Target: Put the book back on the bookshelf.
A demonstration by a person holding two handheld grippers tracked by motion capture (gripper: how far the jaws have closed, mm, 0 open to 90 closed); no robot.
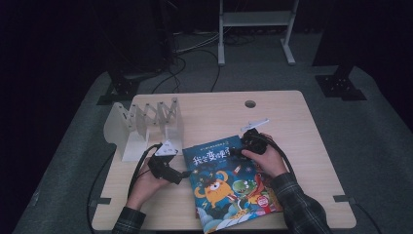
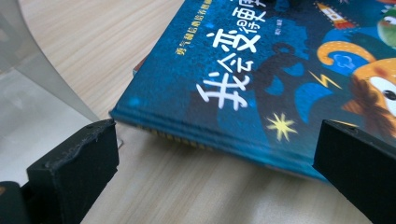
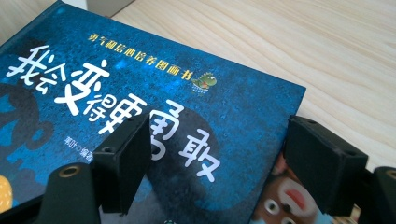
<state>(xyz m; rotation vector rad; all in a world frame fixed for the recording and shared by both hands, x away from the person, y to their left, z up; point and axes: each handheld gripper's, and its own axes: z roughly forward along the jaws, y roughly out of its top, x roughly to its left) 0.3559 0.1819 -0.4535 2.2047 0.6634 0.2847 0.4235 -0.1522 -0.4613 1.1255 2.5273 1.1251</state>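
A blue picture book [image 1: 234, 180] with a cartoon monster and white Chinese lettering lies flat on the wooden table [image 1: 297, 131], slightly turned. My left gripper [image 1: 184, 174] rests low at the book's left edge. In the left gripper view its jaws stand open [image 2: 215, 135], with the book's spine edge [image 2: 210, 140] just ahead of them. My right gripper [image 1: 234, 152] is over the book's far right corner. In the right gripper view it is open [image 3: 217, 135] above the cover [image 3: 140, 93], with nothing gripped between the pads.
A white folding rack [image 1: 146, 122] stands at the table's far left, close behind the left gripper; its pale panel [image 2: 28, 93] shows in the left gripper view. A cable hole [image 1: 250, 104] sits near the table's far edge. A white metal frame [image 1: 255, 19] stands on the floor behind.
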